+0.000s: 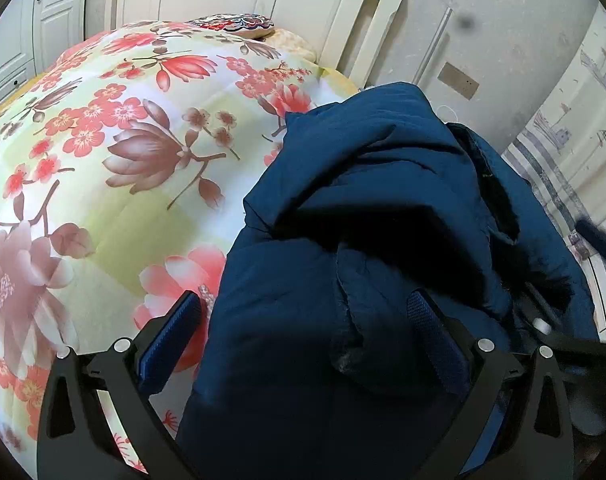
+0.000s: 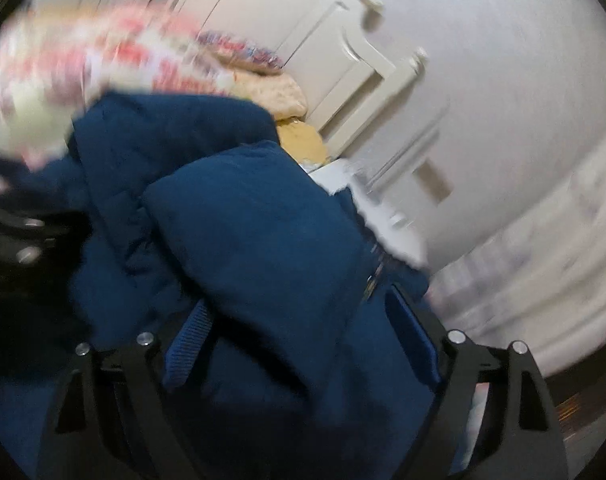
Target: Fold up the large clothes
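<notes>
A dark blue padded jacket (image 1: 363,208) lies bunched on the right side of a bed with a floral quilt (image 1: 115,152). My left gripper (image 1: 303,312) has its jaws wide apart, with a thick fold of the jacket lying between the blue pads (image 1: 175,340). In the blurred right wrist view the same jacket (image 2: 255,220) fills the middle. My right gripper (image 2: 299,316) also has its jaws wide apart with jacket fabric lying between them. The other gripper's black frame (image 2: 19,240) shows at the left edge there.
A cream headboard (image 1: 303,0) and patterned pillows (image 1: 239,24) stand at the far end of the bed. A pale wall (image 1: 503,40) and a striped, printed cloth (image 1: 563,140) lie to the right. White cupboard doors (image 1: 23,40) stand at the far left.
</notes>
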`<state>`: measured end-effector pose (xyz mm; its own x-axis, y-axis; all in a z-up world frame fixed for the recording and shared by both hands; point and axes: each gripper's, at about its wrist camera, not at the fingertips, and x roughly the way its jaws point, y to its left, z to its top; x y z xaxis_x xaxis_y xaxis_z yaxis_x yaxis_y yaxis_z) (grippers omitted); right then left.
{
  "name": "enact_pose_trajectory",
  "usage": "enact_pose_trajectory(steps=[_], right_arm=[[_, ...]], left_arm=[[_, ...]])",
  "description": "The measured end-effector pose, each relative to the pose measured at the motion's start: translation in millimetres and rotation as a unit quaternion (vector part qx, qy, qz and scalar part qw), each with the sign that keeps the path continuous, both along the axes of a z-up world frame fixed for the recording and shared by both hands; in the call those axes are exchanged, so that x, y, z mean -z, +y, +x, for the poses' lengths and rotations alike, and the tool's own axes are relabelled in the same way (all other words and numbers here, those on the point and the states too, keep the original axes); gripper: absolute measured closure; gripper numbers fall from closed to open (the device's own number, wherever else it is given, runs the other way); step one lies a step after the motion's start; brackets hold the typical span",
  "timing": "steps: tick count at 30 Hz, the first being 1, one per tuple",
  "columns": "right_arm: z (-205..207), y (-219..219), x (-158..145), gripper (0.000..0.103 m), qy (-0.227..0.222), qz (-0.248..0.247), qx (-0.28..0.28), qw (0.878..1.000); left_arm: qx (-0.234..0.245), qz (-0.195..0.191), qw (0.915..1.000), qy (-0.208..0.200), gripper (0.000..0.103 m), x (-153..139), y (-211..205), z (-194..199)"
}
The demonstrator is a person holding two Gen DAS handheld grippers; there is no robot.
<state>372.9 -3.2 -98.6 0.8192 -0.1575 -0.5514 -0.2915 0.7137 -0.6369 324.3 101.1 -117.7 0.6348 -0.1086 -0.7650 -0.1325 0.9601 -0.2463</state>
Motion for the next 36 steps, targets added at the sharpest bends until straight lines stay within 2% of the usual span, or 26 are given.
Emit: enact_pose_trajectory(steps=[1, 2, 3, 4, 5, 6, 8, 9, 10, 11, 12, 13, 15, 16, 18, 19, 20, 23, 26, 28, 29, 30, 33, 34, 36], right_arm=[[3.3, 11.4, 3.9, 0.026, -0.007, -0.028, -0.008, 1.0], [5.2, 15.8, 4.6, 0.037, -0.015, -0.042, -0.013, 0.999], [4.1, 20.0, 5.5, 0.069, -0.019, -0.05, -0.024, 0.998], [3.1, 19.9, 3.5, 0.08, -0.014, -0.041, -0.024, 0.999], [1.2, 15.1, -3.5, 0.082, -0.018, -0.018, -0.019, 0.999], [-3.7, 1.4, -17.7, 0.084, -0.026, 0.04, -0.015, 0.999], [-11.7, -41.4, -47.4, 0.084, -0.027, 0.175, 0.016, 0.984], [-17.8, -79.6, -64.0, 0.084, -0.025, 0.277, 0.042, 0.96], [-22.8, -110.1, -70.8, 0.084, -0.026, 0.344, 0.06, 0.937], [-31.6, -155.2, -75.2, 0.084, -0.029, 0.437, 0.086, 0.895], [-39.5, -199.9, -70.9, 0.084, -0.029, 0.521, 0.109, 0.846], [-44.1, -239.3, -59.0, 0.084, -0.019, 0.583, 0.135, 0.801], [-44.1, -284.7, -27.5, 0.079, 0.025, 0.636, 0.173, 0.752], [-44.7, -299.0, -9.6, 0.076, 0.05, 0.644, 0.193, 0.739], [-43.8, -308.0, 18.6, 0.061, 0.098, 0.646, 0.212, 0.727], [-46.5, -309.1, 27.9, 0.059, 0.106, 0.65, 0.211, 0.722], [-49.8, -309.1, 30.4, 0.056, 0.102, 0.654, 0.207, 0.72], [-57.8, -313.4, 23.7, 0.037, 0.085, 0.67, 0.199, 0.71], [-68.0, -325.0, 22.4, 0.035, 0.063, 0.682, 0.211, 0.697], [-70.6, -328.8, 26.9, 0.05, 0.059, 0.683, 0.219, 0.694], [-69.6, -328.2, 29.9, 0.072, 0.065, 0.673, 0.225, 0.702], [-70.0, -328.4, 31.0, 0.078, 0.072, 0.668, 0.222, 0.706], [-79.2, -322.3, 16.2, 0.086, 0.053, 0.664, 0.203, 0.718], [-86.6, -318.7, 3.5, 0.086, 0.037, 0.656, 0.194, 0.728], [-94.4, -316.1, -7.8, 0.086, 0.034, 0.639, 0.202, 0.742]], left_arm=[[0.0, 0.002, 1.0, 0.001, 0.004, 0.0, -0.4, 0.1], [0.0, 0.003, 1.0, 0.001, 0.004, -0.6, -0.8, -0.2], [0.0, 0.004, 1.0, 0.002, 0.004, -0.8, -1.0, 1.2], [0.0, 0.004, 1.0, 0.002, 0.004, -0.9, -0.8, 1.1], [0.0, 0.004, 1.0, 0.002, 0.004, -1.1, -0.4, 1.0], [0.0, 0.003, 1.0, 0.001, 0.004, -1.3, 0.0, 0.8], [0.0, 0.003, 1.0, 0.001, 0.004, -1.5, -0.1, 0.6], [0.0, 0.003, 1.0, 0.002, 0.004, -1.2, -0.1, 1.3], [0.0, 0.003, 1.0, 0.002, 0.004, -1.2, -0.1, 1.3], [0.0, 0.003, 1.0, 0.002, 0.004, -1.1, -0.4, 1.4], [0.0, 0.004, 1.0, 0.002, 0.004, -1.1, -0.5, 1.5], [0.0, 0.004, 1.0, 0.002, 0.004, -1.0, -0.5, 1.7], [0.0, 0.005, 1.0, 0.002, 0.004, -1.3, -0.2, 2.1], [0.001, 0.006, 1.0, 0.003, 0.004, -1.2, -0.3, 2.1], [0.001, 0.007, 1.0, 0.003, 0.004, -1.7, -0.3, 1.6], [0.001, 0.006, 1.0, 0.003, 0.004, -1.6, 1.2, 2.2], [0.001, 0.005, 1.0, 0.002, 0.004, -1.6, 1.1, 2.0], [0.002, 0.004, 1.0, 0.002, 0.004, -1.0, 1.5, 3.5], [0.002, 0.006, 1.0, 0.002, 0.004, -0.4, 0.9, 4.2], [0.002, 0.006, 1.0, 0.002, 0.004, 0.2, 1.0, 4.6], [0.002, 0.006, 1.0, 0.002, 0.004, 0.1, 1.1, 4.5], [0.002, 0.006, 1.0, 0.002, 0.004, 0.2, 1.2, 4.6], [0.002, 0.005, 1.0, 0.001, 0.004, 0.1, 1.7, 4.6], [0.002, 0.005, 1.0, 0.001, 0.004, 0.3, 1.6, 5.0], [0.002, 0.005, 1.0, 0.001, 0.004, 0.6, 1.6, 5.1]])
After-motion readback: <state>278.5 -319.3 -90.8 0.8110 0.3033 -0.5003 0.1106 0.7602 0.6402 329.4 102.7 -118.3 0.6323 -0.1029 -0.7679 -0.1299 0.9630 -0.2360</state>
